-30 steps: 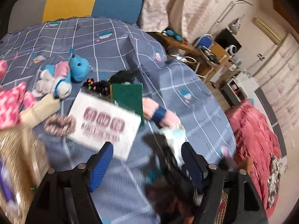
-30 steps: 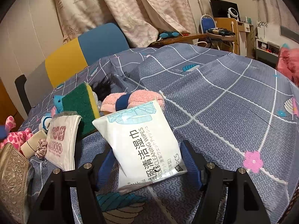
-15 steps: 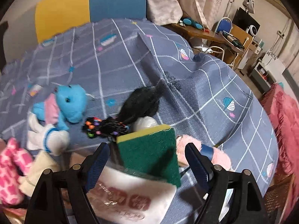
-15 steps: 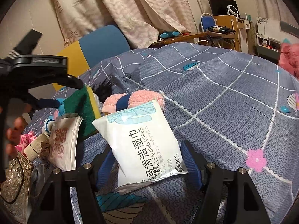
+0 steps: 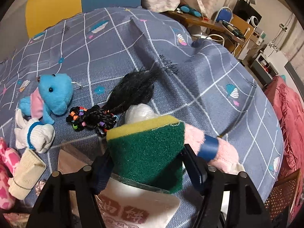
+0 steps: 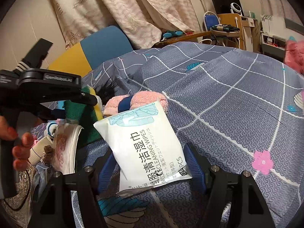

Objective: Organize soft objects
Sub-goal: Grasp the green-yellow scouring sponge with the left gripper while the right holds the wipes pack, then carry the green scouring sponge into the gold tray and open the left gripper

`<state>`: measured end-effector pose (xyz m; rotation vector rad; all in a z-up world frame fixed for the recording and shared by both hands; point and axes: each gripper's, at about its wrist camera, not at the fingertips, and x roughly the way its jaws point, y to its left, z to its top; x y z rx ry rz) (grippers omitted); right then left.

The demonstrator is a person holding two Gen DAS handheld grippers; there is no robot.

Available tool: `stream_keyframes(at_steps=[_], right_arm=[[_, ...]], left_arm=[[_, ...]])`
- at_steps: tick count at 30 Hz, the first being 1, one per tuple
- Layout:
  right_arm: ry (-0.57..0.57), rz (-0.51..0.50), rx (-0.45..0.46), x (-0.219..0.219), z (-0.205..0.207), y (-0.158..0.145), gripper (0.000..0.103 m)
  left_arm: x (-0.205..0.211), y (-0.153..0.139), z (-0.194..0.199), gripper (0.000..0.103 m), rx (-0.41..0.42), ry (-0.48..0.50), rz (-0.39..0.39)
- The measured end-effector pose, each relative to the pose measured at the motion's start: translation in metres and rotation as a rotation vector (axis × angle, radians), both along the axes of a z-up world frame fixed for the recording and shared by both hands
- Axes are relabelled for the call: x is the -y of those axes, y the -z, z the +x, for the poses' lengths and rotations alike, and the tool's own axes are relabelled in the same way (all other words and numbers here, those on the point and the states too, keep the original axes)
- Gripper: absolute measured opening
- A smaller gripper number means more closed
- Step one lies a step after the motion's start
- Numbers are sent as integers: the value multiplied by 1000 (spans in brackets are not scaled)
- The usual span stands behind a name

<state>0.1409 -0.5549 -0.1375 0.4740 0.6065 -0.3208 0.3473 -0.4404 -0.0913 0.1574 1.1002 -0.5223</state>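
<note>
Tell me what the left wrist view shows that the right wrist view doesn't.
Only the left wrist view shows the blue plush toy whole, the black hairpiece with coloured bands, and the rolled white socks.

Only the right wrist view shows the pack of cleaning wipes between the right gripper fingers, and the person's hand on the left gripper's handle.

Both show the green and yellow sponge between the left gripper fingers, which have just been closing, the pink fuzzy roll with a blue band, and the grey-blue bedspread.
</note>
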Motion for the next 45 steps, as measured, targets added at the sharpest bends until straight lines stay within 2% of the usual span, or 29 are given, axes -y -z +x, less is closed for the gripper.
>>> stream_keyframes(at_steps=[4, 8, 12, 20, 28, 34, 41, 45], right_arm=[[0, -1, -1, 1, 0, 0, 72], [0, -2, -2, 0, 0, 0, 72], [-1, -6, -7, 0, 1, 0, 72], [1, -12, -13, -2, 3, 0, 72], [5, -22, -20, -4, 2, 0, 72], [5, -22, -21, -4, 2, -1, 72], [5, -21, -25, -4, 3, -1, 72], [5, -34, -38, -6, 3, -1, 72]], left_arm=[[-9, -21, -17, 69, 37, 6, -64], [-25, -54, -35, 69, 80, 14, -196], [-46, -80, -49, 69, 81, 2, -318], [-83, -103, -81, 69, 66, -2, -444], [-127, -121, -123, 69, 90, 22, -509], [-183, -136, -161, 69, 145, 24, -537], [-262, -147, -184, 69, 191, -71, -542], [-307, -142, -187, 69, 191, -155, -554]])
